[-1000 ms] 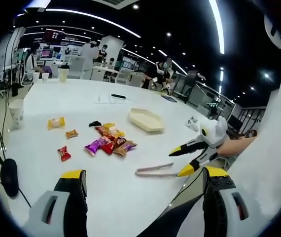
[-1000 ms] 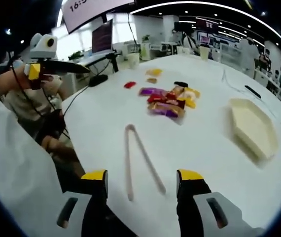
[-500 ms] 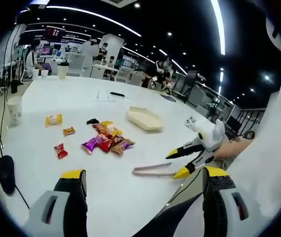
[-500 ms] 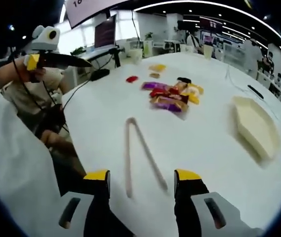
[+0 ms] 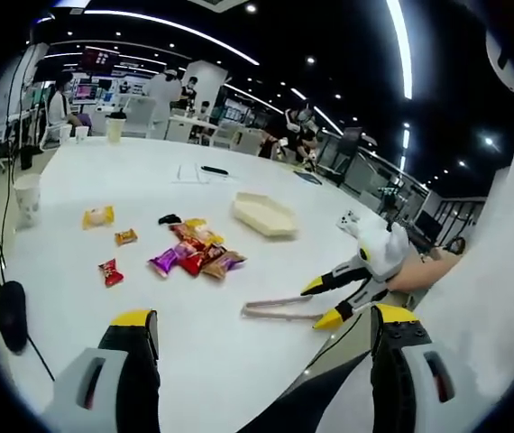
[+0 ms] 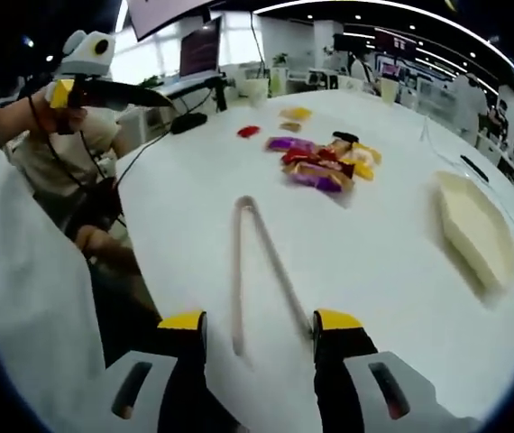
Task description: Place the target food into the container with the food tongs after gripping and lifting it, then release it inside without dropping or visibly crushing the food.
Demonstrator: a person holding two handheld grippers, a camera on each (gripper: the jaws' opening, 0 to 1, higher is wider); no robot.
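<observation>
Right claw: jaws stand wide apart and hold nothing. The food tongs lie flat on the white counter directly ahead of this claw, their two open arm ends reaching back to a point between the yellow jaw tips, the joined end pointing away. Whether the jaw tips touch the tongs cannot be told.

Beyond the joined end of the tongs sits a cluster of wrapped snacks in purple, red and yellow wrappers. Two loose pieces lie farther off: a red wrapped candy and a yellow packet. The cream hexagonal tray rests on the counter to the right of the claw, well apart from the tongs and apart from the snack cluster; it looks empty.

Left claw: jaws spread wide, holding nothing, held above the near counter edge and well back from the items. In the left gripper view the right claw enters from the right, its yellow tips just beside the open end of the tongs. The snack cluster lies ahead and to the left, the tray beyond it. A paper cup stands far left near the counter edge.
</observation>
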